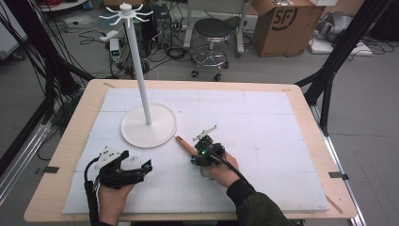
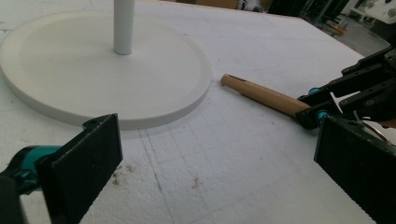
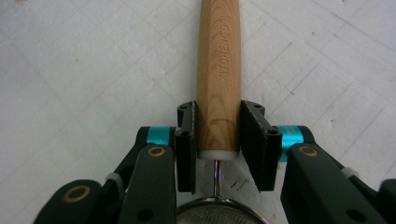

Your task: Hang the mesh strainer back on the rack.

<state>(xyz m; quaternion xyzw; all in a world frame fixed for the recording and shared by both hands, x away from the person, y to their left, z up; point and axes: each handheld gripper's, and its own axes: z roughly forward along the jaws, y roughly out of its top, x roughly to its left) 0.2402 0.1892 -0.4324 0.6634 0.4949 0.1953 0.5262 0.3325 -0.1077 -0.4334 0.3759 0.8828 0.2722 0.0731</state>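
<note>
1. High view: workshop floor with cables, a stool point(image 1: 210, 35) and a cardboard box point(image 1: 281, 24) lies behind the table point(image 1: 75, 136), which carries white foam sheets point(image 1: 273, 155). A white stand point(image 1: 148, 123) with a round base, tall pole and hook crown sits left of centre. No containers on the table. The wooden handle point(image 1: 184, 145) lies just right of the stand's base, apart from it, pointing up-left. Right hand-held gripper point(image 1: 200, 145) sits at the handle's near end. Left hand-held gripper point(image 1: 141, 168) rests low at the left, jaws apart, nothing between them.

2. Left gripper view: foam surface ahead, stand base point(image 2: 107, 70) upper left, wooden handle point(image 2: 264, 95) to its right, close to the base rim but not touching. Left hand-held gripper point(image 2: 219, 158) is wide, pads bare. Right hand-held gripper point(image 2: 322, 109) grips the handle's far end.

3. Right gripper view: foam underneath. Right hand-held gripper point(image 3: 218, 140) is narrowed around the wooden handle point(image 3: 218, 79), stamped KITCHENTOOL; left pad touches the wood, right pad is at its edge with contact hard to confirm. A thin metal shank and a mesh strainer bowl point(image 3: 217, 214) lie behind the handle, between the gripper's links.
</note>
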